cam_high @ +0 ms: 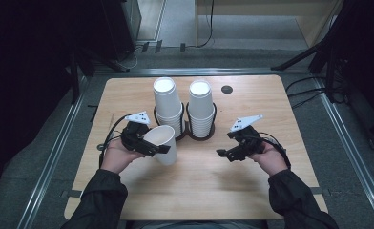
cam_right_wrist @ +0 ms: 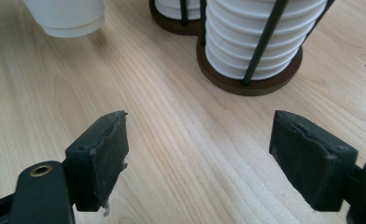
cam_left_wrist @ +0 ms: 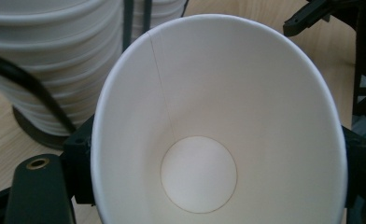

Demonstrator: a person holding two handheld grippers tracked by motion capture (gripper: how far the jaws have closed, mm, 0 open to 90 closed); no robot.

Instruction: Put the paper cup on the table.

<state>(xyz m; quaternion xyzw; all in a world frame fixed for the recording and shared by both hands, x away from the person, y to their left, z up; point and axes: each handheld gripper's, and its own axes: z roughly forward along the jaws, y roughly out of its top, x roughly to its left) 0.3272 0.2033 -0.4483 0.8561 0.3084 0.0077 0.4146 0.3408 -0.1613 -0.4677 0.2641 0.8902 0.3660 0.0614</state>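
Now the left gripper (cam_high: pixel 152 147) has a single white paper cup (cam_high: pixel 162 143) clamped between its jaws, one pad on each side of the wall just under the rim, mouth tilted back toward the hand and the base just above the wooden table (cam_high: pixel 199 186); so one cup looks to be off the stacks already. Just beyond those fingers stand the two stacks of upside-down cups (cam_high: pixel 168 107), each in its dark wire holder on a round base (cam_right_wrist: pixel 260 81), both still tall; plenty left if the job is to deal them out. The right gripper (cam_high: pixel 230 153) sits apart to the far side with its jaws spread wide and nothing between the pads (cam_right_wrist: pixel 107 156), only bare wood; the nearer stack rises just ahead of them. Where the held cup is meant to go I cannot tell; no target shows on the table. The cup hides the left pads' contact faces, and the stacks' tops are cut off in both gripper views.
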